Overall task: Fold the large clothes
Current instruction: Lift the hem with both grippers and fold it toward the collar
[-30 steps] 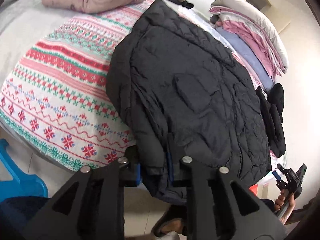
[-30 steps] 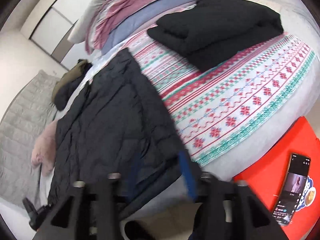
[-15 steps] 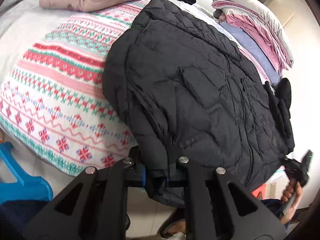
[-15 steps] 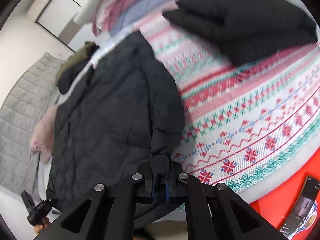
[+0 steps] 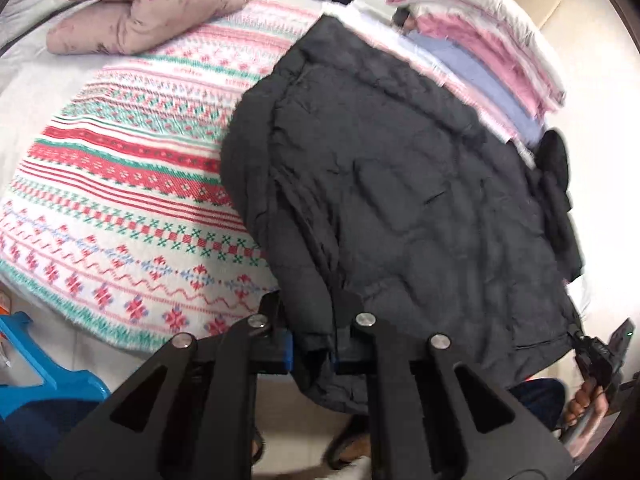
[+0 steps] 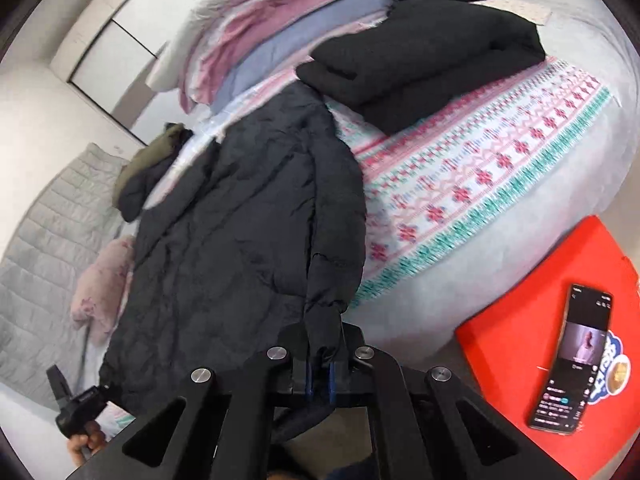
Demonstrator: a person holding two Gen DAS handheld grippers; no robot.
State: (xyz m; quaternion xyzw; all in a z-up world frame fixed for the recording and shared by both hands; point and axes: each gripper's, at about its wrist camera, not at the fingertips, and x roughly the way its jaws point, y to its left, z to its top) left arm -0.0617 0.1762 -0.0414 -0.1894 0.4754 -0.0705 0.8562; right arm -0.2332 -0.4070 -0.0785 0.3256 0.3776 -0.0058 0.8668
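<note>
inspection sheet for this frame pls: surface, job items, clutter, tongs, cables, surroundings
Surface: bed with patterned blanket, grey sheet at the edges.
Job's things: black puffer jacket spread on the blanket, hem hanging off the near edge.
Clutter: folded black garments, stacked pink and blue bedding, pink pillow, olive garment.
Grippers: left tongs shut on the jacket's left cuff; right tongs shut on the right cuff.
Cables: nothing seen.
Surroundings: phone lying screen-up on a red box, blue plastic stool, white cabinet doors.
</note>
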